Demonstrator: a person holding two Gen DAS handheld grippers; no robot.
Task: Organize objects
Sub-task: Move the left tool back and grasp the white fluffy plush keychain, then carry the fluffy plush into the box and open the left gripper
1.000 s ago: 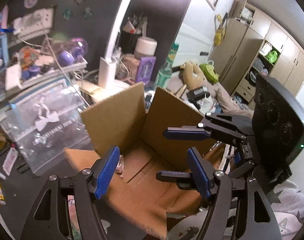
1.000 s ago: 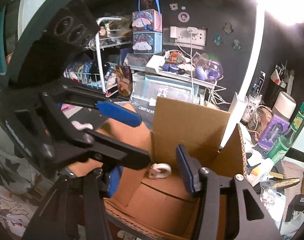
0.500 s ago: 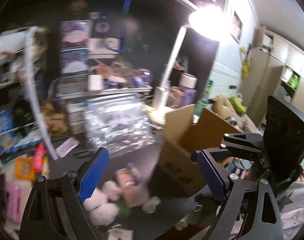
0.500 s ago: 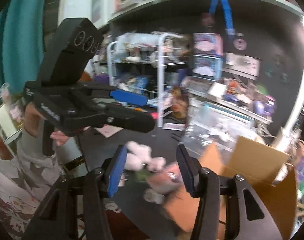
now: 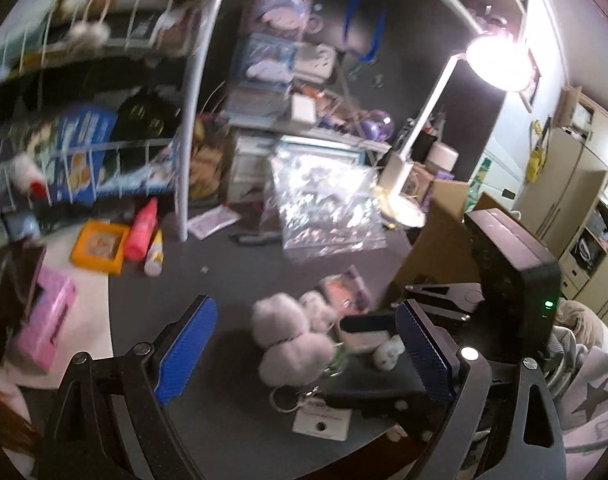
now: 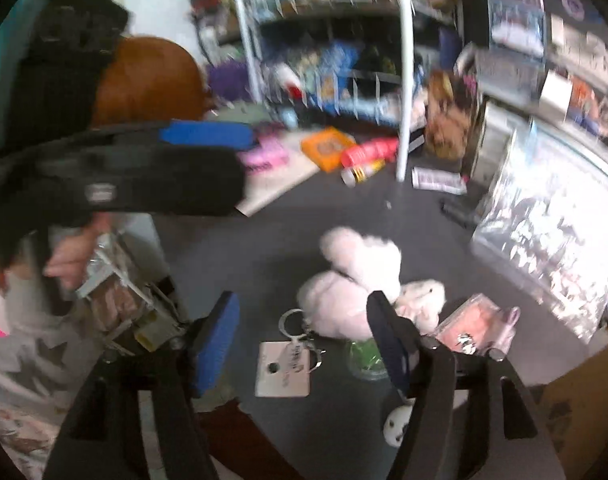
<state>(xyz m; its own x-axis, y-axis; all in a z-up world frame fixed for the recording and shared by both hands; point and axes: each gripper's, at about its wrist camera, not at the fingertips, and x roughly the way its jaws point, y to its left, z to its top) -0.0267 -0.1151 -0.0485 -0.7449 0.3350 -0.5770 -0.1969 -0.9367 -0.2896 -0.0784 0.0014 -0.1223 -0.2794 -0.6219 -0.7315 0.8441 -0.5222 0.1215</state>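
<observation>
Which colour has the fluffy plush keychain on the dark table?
Pale pinkish-white; the plush keychain shows best in the right wrist view.

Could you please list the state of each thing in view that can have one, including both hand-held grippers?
Left hand-held gripper: open, holding nothing.
Right hand-held gripper: open, holding nothing.
Plush keychain: lying on the dark desk, ungrasped.
Cardboard box: flaps up, open.
Desk lamp: lit.
Red bottle: lying down.

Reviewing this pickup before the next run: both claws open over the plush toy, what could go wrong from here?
1. The plush toy trails a key ring and a white tag; these may snag or dangle on a lift.
2. The right claw crowds the pink case and could nudge it.
3. The left claw and right claw sit close; collision is possible.
</observation>
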